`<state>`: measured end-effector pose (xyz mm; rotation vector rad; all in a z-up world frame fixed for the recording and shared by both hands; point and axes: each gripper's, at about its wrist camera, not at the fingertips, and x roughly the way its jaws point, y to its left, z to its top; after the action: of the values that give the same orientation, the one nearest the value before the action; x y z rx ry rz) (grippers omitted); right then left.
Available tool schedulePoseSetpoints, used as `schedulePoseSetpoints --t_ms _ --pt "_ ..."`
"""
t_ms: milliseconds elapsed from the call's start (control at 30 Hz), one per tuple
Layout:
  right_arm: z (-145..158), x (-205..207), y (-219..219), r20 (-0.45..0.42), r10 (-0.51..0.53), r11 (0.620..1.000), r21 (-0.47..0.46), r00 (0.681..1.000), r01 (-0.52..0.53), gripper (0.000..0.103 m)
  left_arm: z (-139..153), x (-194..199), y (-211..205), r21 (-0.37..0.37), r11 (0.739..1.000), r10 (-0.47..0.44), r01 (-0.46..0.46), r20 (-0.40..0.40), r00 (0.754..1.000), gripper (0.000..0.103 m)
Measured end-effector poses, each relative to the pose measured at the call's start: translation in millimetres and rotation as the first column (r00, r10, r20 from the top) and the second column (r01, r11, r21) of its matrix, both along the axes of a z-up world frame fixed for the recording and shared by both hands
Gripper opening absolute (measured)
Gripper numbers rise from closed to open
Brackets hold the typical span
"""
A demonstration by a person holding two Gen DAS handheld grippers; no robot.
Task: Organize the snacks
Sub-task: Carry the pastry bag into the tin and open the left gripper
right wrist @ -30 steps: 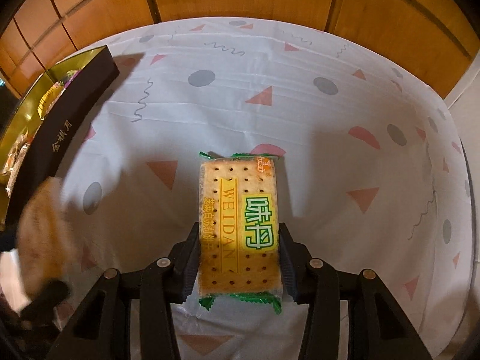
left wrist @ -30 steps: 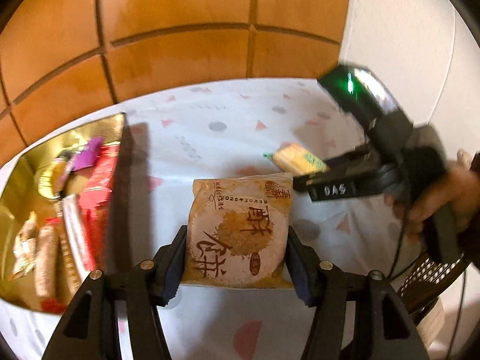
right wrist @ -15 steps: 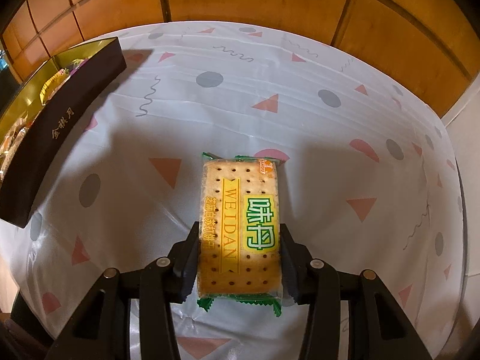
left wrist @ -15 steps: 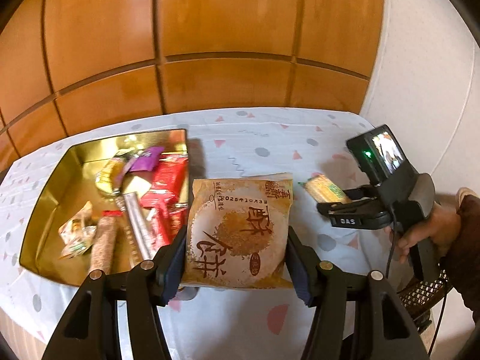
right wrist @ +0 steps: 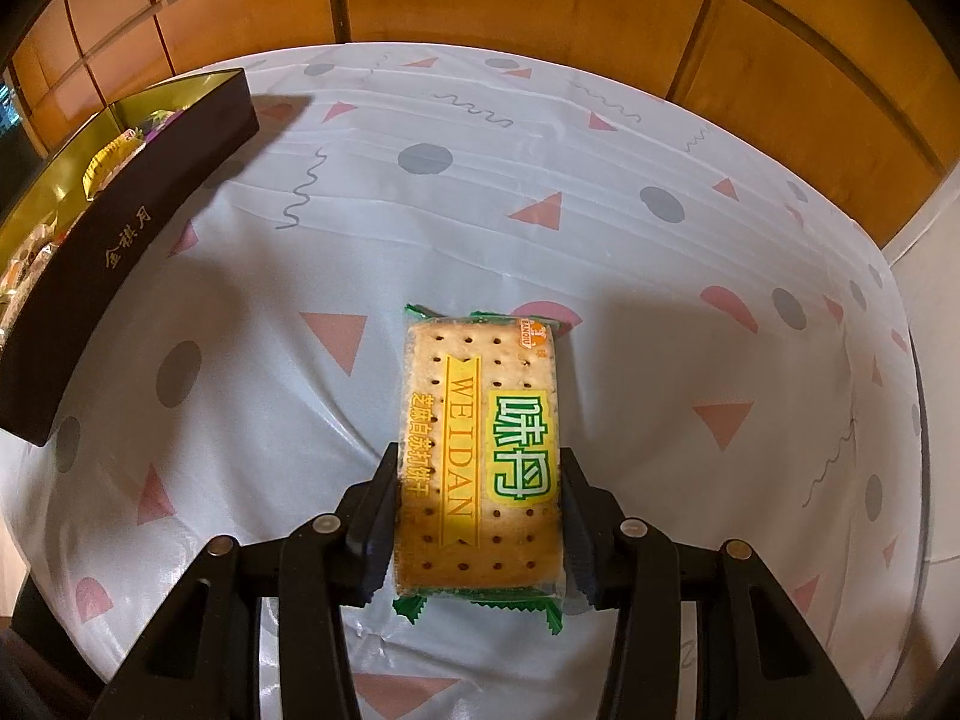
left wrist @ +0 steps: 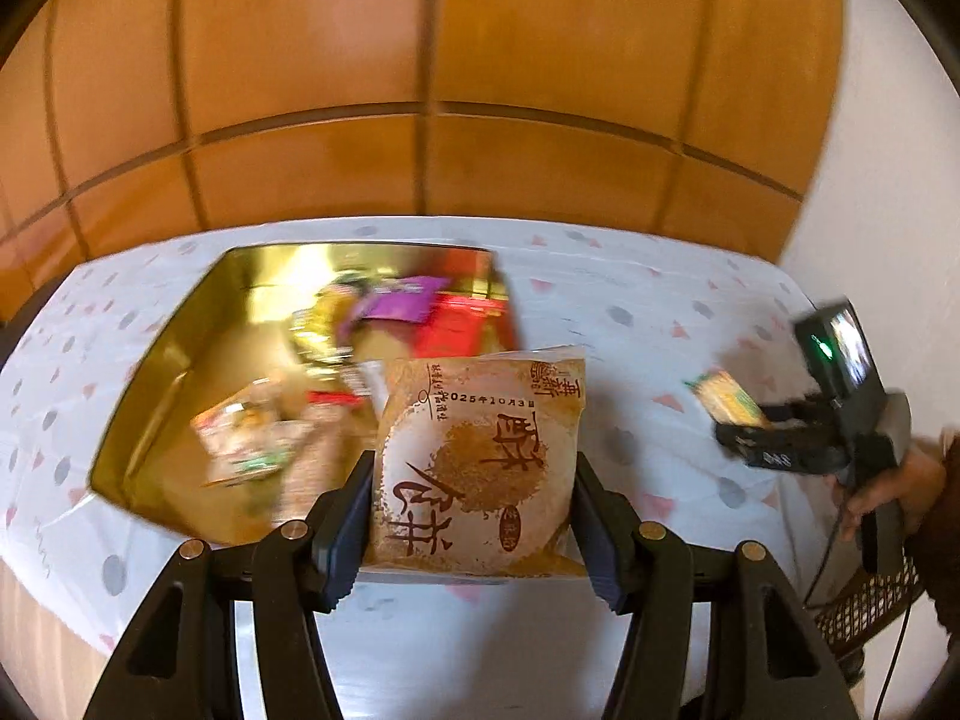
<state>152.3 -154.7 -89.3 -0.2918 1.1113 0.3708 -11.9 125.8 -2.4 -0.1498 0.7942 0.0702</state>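
Observation:
My left gripper [left wrist: 471, 510] is shut on a brown pastry packet [left wrist: 477, 456] and holds it above the table, just right of the gold snack box [left wrist: 168, 372]. The box holds several wrapped snacks, blurred here. My right gripper [right wrist: 477, 516] is shut on a yellow WEIDAN cracker packet [right wrist: 480, 450] above the patterned tablecloth [right wrist: 600, 192]. The right gripper with its cracker packet [left wrist: 729, 402] also shows at the right of the left wrist view. The box's dark side wall [right wrist: 132, 240] shows at the far left of the right wrist view.
The table carries a white cloth with triangles and dots [left wrist: 630, 312]. Orange wood panelling [left wrist: 420, 90] runs behind it. A white wall [left wrist: 888, 180] stands at the right. A woven chair seat [left wrist: 864, 612] sits by the table's right edge.
My left gripper has swung further left and back with the pastry packet, so the gold box now lies more centred ahead. The right gripper has held its cracker packet nearly still.

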Motion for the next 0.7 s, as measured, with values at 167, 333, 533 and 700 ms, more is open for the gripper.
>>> schedulePoseSetpoints --t_ms 167,333,533,700 --pt "0 0 0 0.003 0.002 1.000 -0.006 1.000 -0.002 0.048 4 -9 61 -0.064 0.987 0.151 -0.151 -0.003 0.989 0.061" --pt "0 0 2 0.007 0.008 1.000 -0.019 1.000 -0.007 0.048 -1 -10 106 -0.146 0.957 0.246 -0.249 -0.037 0.969 0.061" --pt "0 1 2 0.005 0.006 1.000 -0.018 1.000 -0.006 0.048 -10 18 120 -0.221 0.941 0.243 -0.256 -0.084 0.966 0.061" --pt "1 0 1 0.002 0.003 1.000 -0.013 1.000 -0.003 0.048 -13 58 114 -0.214 0.946 0.227 -0.243 -0.096 0.969 0.061"
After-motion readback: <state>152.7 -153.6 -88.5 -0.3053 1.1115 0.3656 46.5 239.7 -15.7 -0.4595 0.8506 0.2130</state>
